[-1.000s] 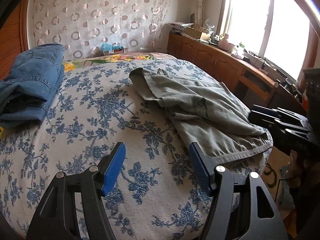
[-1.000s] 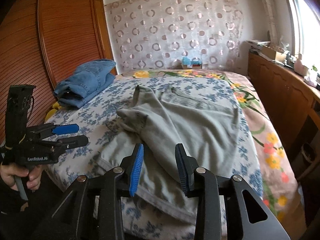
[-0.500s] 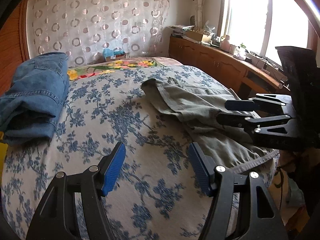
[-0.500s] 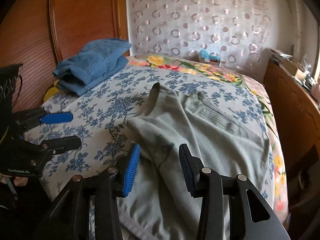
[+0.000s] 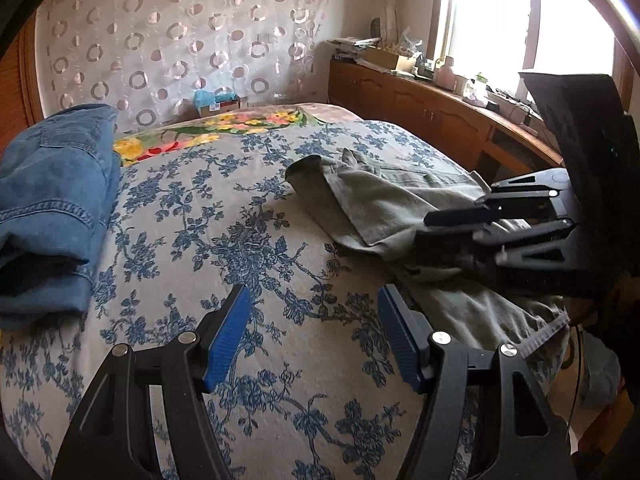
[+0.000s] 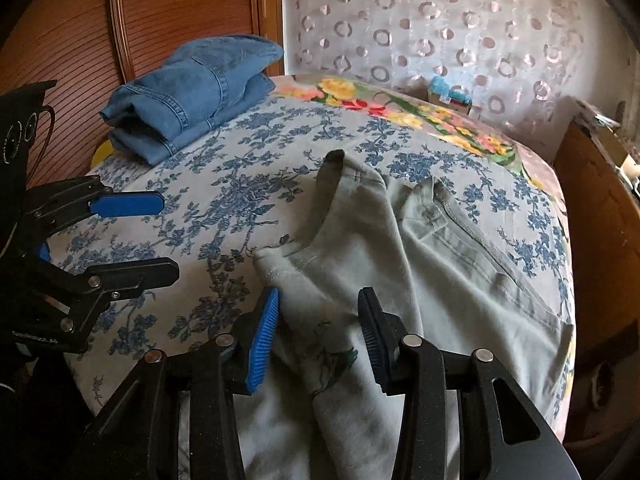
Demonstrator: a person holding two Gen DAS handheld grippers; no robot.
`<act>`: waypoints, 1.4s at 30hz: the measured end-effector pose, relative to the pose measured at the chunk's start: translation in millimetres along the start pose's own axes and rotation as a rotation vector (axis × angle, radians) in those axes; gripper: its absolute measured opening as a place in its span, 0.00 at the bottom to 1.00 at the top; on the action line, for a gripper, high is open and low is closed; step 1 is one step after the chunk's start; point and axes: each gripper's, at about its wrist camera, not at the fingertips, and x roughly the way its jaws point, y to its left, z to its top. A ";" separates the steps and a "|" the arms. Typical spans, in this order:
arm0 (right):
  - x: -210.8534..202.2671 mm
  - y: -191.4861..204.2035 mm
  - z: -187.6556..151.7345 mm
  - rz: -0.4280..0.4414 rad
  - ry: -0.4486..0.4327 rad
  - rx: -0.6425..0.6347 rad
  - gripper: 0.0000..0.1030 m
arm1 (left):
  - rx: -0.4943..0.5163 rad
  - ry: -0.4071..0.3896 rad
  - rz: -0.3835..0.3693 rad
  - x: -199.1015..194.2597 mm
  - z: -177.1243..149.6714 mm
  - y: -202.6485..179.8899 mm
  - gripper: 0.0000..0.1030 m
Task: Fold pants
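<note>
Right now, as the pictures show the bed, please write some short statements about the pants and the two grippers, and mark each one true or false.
1. The grey-green pants lie crumpled on the bed. True.
2. The right gripper is shut on the pants. False: its jaws are open, astride a raised fold of cloth.
3. The left gripper is open over bare bedspread. True.
4. The blue jeans lie spread out flat. False: they lie folded in a pile near the wooden headboard.
5. The pants touch the jeans. False: patterned bedspread lies between them.
</note>
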 end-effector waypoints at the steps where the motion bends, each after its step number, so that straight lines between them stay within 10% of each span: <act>1: 0.6 -1.3 0.8 -0.003 0.002 -0.003 0.11 | 0.002 0.004 -0.002 2.4 0.6 0.0 0.65; 8: -10.9 -31.6 3.9 0.001 -0.048 0.074 0.05 | 0.020 0.023 -0.027 13.7 6.8 -4.0 0.65; 16: -4.5 -75.4 0.1 -0.205 -0.007 0.164 0.05 | 0.049 0.042 -0.069 26.2 16.6 -20.8 0.65; 29: -1.8 -63.4 -20.2 -0.071 -0.044 0.179 0.28 | 0.080 0.136 -0.077 54.6 14.1 -36.6 0.68; 42: 34.1 -47.7 -17.8 -0.045 0.024 0.105 0.29 | 0.121 0.151 -0.061 58.3 12.8 -44.3 0.78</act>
